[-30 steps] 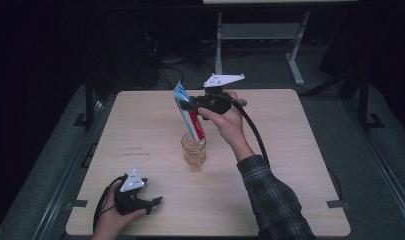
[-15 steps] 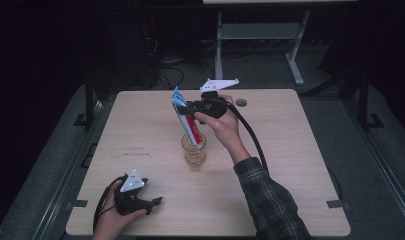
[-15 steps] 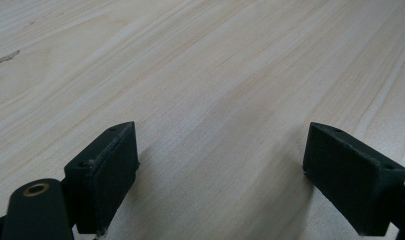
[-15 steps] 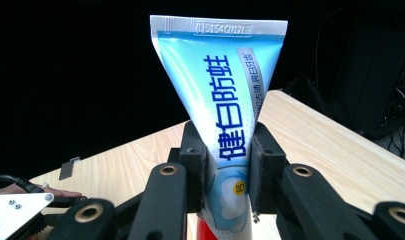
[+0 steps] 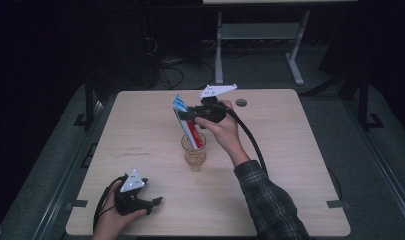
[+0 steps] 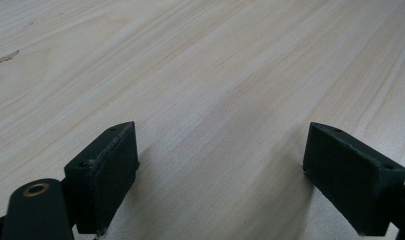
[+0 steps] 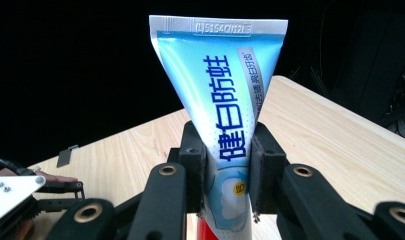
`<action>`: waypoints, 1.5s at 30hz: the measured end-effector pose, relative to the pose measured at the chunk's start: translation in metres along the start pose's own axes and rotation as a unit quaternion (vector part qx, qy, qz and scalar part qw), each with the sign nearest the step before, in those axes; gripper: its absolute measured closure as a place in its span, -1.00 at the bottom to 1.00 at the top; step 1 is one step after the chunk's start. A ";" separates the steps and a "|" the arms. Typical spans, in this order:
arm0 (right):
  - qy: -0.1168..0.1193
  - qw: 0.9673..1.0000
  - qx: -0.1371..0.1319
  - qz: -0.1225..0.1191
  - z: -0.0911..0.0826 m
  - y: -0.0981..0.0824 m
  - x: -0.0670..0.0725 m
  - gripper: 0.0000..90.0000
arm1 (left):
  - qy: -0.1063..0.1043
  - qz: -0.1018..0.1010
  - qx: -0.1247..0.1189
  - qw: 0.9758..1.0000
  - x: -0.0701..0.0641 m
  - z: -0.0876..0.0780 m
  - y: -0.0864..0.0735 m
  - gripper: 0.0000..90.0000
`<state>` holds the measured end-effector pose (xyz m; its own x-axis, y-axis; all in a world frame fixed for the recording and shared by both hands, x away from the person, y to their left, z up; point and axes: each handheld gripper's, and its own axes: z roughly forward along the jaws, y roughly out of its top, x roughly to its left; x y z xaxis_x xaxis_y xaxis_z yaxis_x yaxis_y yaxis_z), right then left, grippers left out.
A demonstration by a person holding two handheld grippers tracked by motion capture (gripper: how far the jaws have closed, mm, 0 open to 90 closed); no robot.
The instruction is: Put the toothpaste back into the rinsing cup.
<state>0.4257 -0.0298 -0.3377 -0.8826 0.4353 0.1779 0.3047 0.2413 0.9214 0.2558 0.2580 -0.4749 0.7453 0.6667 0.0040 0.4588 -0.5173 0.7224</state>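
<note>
Two pads of our right gripper pinch the toothpaste tube mid-body, its cap end dipping into the drinking glass. Light, soft and slick, we judge; grip gently near the firmer shoulder. Our left gripper rests open-jawed, empty.

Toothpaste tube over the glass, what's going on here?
A person's right hand-held gripper is shut on a toothpaste tube, holding it tilted with its lower end in the glass cup at mid-table. The left hand-held gripper rests open on the table's near edge.
</note>
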 end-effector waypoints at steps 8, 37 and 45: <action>0.000 1.000 0.012 0.002 0.003 -0.011 -0.001 0.60 | 0.000 -0.001 0.000 1.000 0.000 0.000 0.000 -0.70; -0.012 0.998 0.061 -0.008 0.013 -0.032 0.000 0.56 | 0.000 0.000 0.000 1.000 0.000 0.000 0.000 -0.70; -0.012 0.999 0.044 -0.002 0.012 -0.031 0.000 0.32 | 0.000 0.000 0.001 1.000 0.000 0.000 0.000 -0.70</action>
<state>0.4205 -0.0270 -0.3705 -0.8754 0.4543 0.1655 0.3330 0.3182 0.8876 0.2556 0.2575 -0.4748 0.7454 0.6666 0.0048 0.4590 -0.5184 0.7215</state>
